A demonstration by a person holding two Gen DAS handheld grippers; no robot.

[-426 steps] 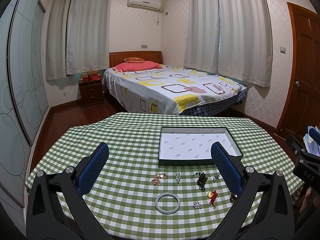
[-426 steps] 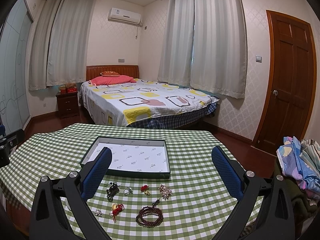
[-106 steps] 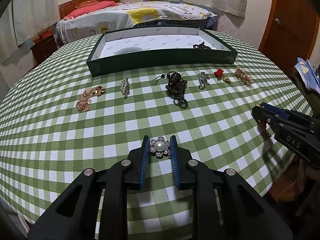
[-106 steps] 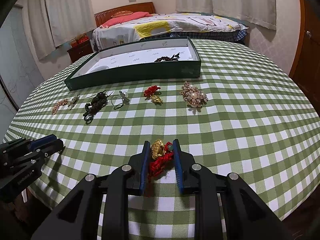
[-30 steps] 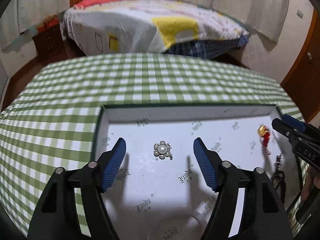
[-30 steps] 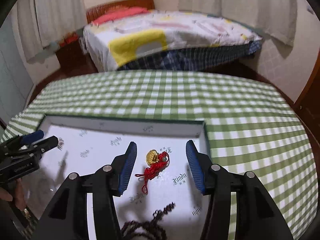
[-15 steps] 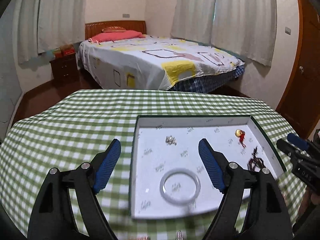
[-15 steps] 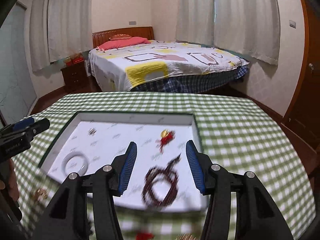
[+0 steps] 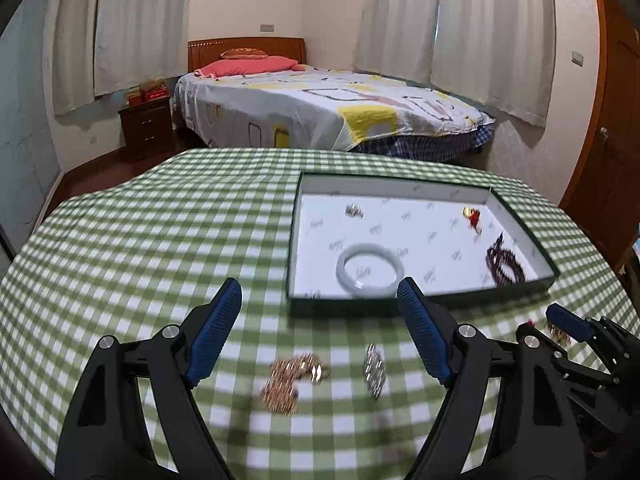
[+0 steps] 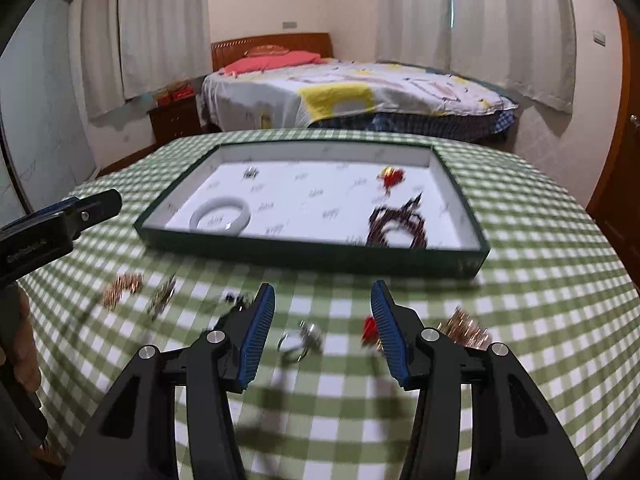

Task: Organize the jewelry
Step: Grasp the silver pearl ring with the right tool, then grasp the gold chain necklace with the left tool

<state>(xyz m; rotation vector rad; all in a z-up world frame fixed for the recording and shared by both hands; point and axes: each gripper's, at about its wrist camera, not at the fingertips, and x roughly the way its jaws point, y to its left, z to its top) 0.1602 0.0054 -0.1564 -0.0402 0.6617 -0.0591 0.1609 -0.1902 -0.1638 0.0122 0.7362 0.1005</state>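
The green tray (image 9: 416,307) (image 10: 312,258) holds a white bangle (image 9: 370,270) (image 10: 221,215), a pearl flower brooch (image 9: 354,211), a red-and-gold charm (image 9: 472,216) (image 10: 390,178) and a dark bead bracelet (image 9: 504,262) (image 10: 398,228). My left gripper (image 9: 320,330) is open and empty above a gold brooch (image 9: 290,376) and a silver clip (image 9: 374,368). My right gripper (image 10: 322,326) is open and empty above a silver ring (image 10: 302,340). A red piece (image 10: 370,328) and a gold pearl brooch (image 10: 464,328) lie right of it.
The round table has a green checked cloth (image 9: 140,240). A dark cord piece (image 10: 234,304) lies partly behind my right gripper's left finger. A bed (image 9: 320,112) and nightstand (image 9: 146,128) stand beyond the table; a wooden door (image 9: 612,120) is at the right.
Both grippers have pulled back from over the tray toward the table's near side. The loose pieces in front of the tray have come into view under them. Both stay open.
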